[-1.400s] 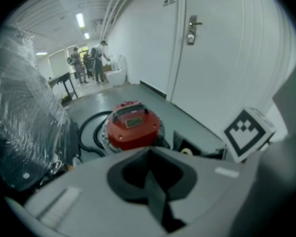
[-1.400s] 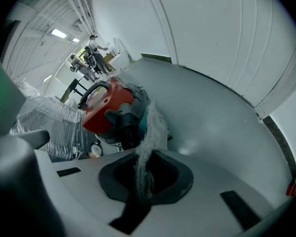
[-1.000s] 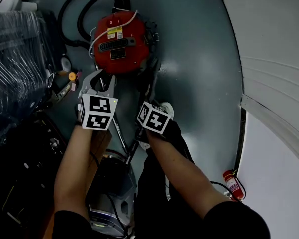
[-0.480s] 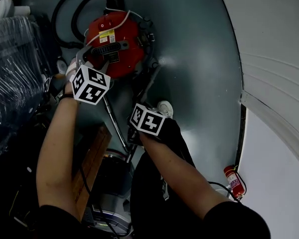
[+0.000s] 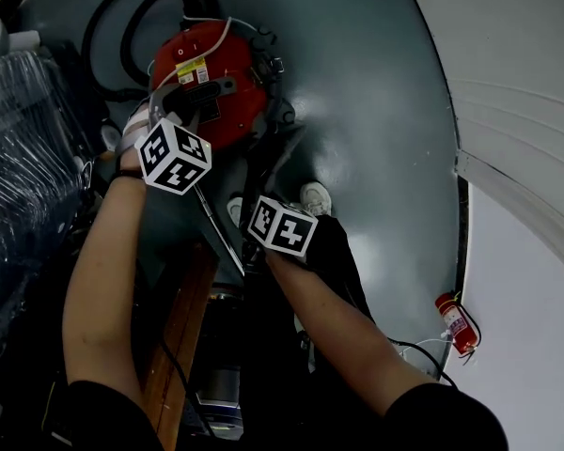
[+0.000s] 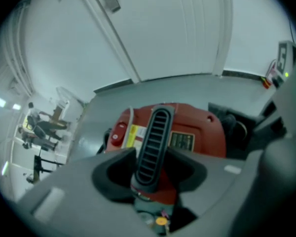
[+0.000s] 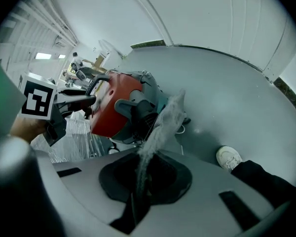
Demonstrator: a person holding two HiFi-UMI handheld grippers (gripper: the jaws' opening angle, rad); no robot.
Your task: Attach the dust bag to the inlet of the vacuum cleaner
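Left gripper [image 6: 150, 173]: a second ago you held it low, in front of the vacuum cleaner [image 5: 227, 111]. Now it is on top of the red body, and its jaws are closing on the black ribbed handle [image 6: 154, 132]. The pads seem to lie already against both sides of the handle.
Right gripper [image 7: 142, 179]: it has hardly moved. Its jaws are together, clamped on a thin edge of the grey dust bag [image 7: 164, 125].
Dust bag: it stands up from your right jaws and leans toward the side of the vacuum cleaner. I cannot tell if it touches the machine.
Meaning for the task: I judge that your left hand now steadies the machine, so the right hand can bring the bag to the inlet. The bag is not yet attached.
Inlet: the dark grey parts [image 7: 138, 113] on the side of the machine are probably where it is, but no view shows the opening clearly.
Around: a black hose [image 5: 136, 17] curls behind the machine, a white cable [image 5: 224, 38] lies over its top, and a plastic-wrapped bundle [image 5: 28, 139] is at your left. A fire extinguisher [image 5: 456, 322] stands well apart.
In the way: your white shoe [image 5: 315, 197] and a thin metal rod [image 5: 216, 225] are on the floor [image 5: 385, 111] near the right gripper. Mind them when you move the bag.
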